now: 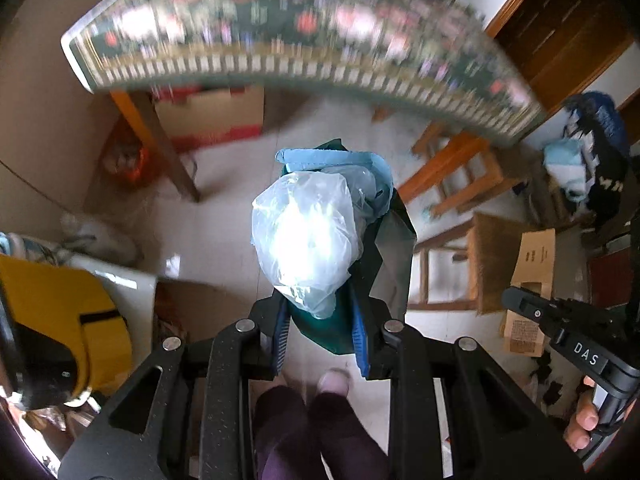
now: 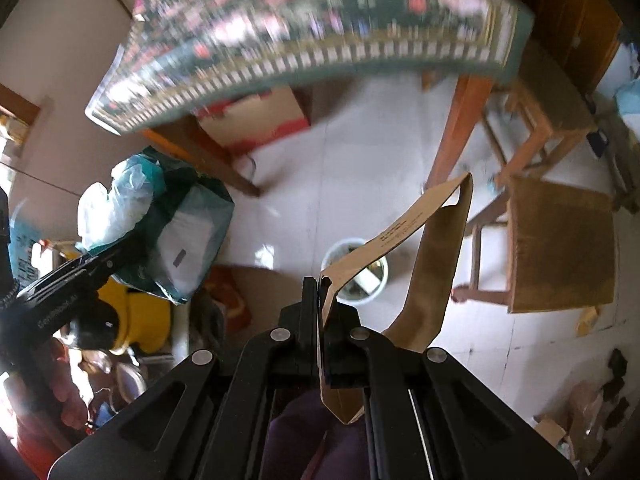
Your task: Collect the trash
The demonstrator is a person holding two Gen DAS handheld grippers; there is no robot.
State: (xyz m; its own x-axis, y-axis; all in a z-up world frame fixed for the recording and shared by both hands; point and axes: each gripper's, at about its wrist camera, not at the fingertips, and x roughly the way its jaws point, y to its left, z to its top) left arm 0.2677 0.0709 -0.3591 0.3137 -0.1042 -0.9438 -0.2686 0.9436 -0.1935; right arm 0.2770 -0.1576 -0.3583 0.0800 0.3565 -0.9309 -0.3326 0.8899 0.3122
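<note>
bright daylight, blown-out glare on the clear plastic bag (image 1: 308, 240), motion-blurred tablecloth (image 1: 304, 36), fisheye-bent, dark-vignetted edges

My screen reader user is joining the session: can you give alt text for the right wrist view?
The right gripper is shut on a bent strip of brown cardboard, held above a white bin on the pale tiled floor. At left, the left gripper carries a bundle of plastic bags; a floral-clothed table is ahead.

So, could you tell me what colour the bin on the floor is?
White round bin, clearest in the right wrist view.
</note>
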